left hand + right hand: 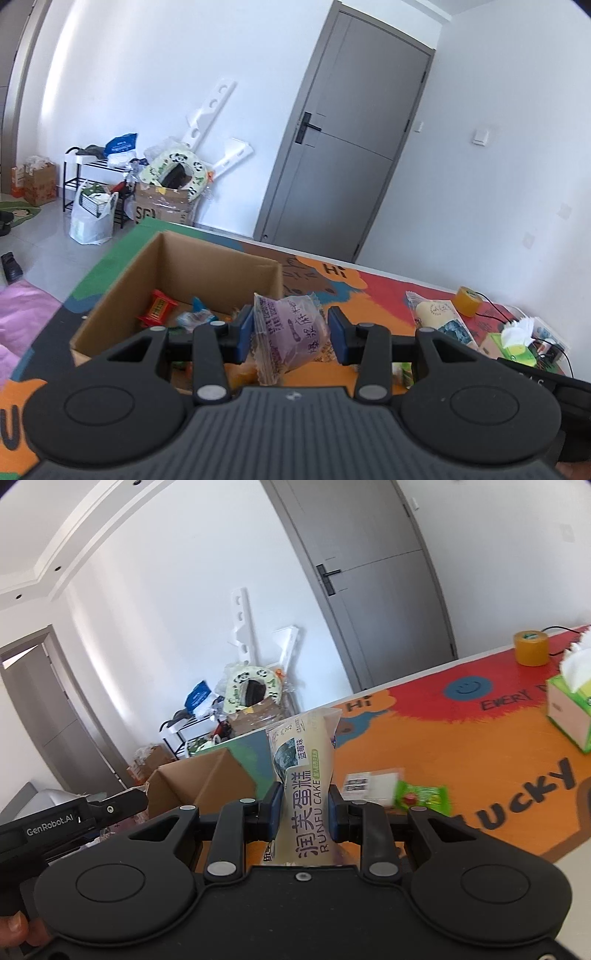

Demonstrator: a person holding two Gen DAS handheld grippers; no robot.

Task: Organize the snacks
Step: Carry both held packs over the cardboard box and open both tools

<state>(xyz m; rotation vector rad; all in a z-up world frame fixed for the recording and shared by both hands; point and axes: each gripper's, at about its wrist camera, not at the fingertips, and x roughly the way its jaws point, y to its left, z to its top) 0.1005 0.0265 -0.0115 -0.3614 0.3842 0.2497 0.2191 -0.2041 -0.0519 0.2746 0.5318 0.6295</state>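
**Two grippers, each holding a snack**

Left gripper [291, 334] clamps a purple snack packet [291, 332] just past the cardboard box [221, 266] w/ snacks inside. Right gripper [303, 814] squeezes a cake packet [304, 775] (label "RUNFU CAKE") above the colourful tabletop [480, 746], box to its left.

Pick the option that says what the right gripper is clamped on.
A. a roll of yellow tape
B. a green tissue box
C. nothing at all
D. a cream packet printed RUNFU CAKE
D: in the right wrist view the right gripper has its blue pads pressed against both sides of the cream RUNFU CAKE packet, which stands upright between them.
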